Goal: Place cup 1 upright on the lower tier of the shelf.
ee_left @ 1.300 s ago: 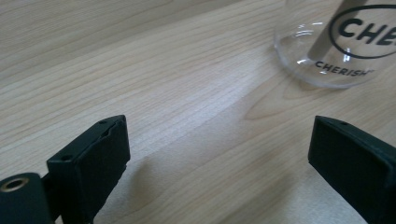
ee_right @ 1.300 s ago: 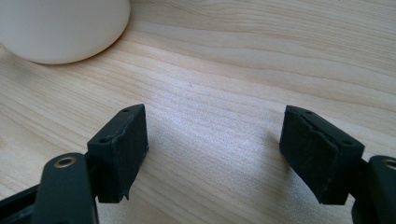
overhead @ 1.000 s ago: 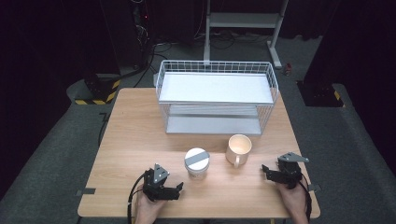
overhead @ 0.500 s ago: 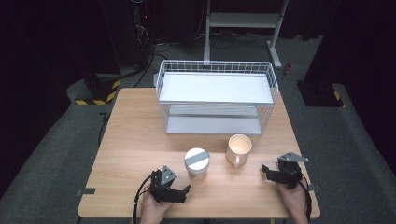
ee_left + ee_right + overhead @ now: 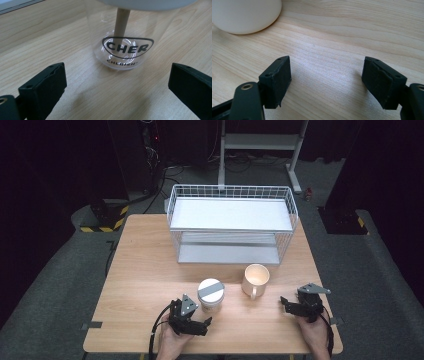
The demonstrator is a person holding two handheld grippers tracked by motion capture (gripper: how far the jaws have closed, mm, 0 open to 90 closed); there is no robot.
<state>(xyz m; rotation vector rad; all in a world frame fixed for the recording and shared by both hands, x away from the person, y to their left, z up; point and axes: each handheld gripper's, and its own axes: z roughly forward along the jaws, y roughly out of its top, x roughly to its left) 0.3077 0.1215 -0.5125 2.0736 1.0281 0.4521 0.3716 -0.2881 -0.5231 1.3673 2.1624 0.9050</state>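
2 wide-open fingers of the left gripper [image 5: 117, 82] are facing the clear lidded glass jar [image 5: 122, 37]; centring them before closing looks wise.

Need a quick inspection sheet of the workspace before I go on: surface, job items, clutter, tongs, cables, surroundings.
Surface: wooden table, bare.
Job's things: clear jar with grey-striped lid; cream mug beside it, upright.
Clutter: wire rack at the far edge.
Tongs: left tongs open, facing the jar; right tongs open, holding nothing.
Cables: black cable trails from the left tongs.
Surroundings: dark floor, metal stand behind.
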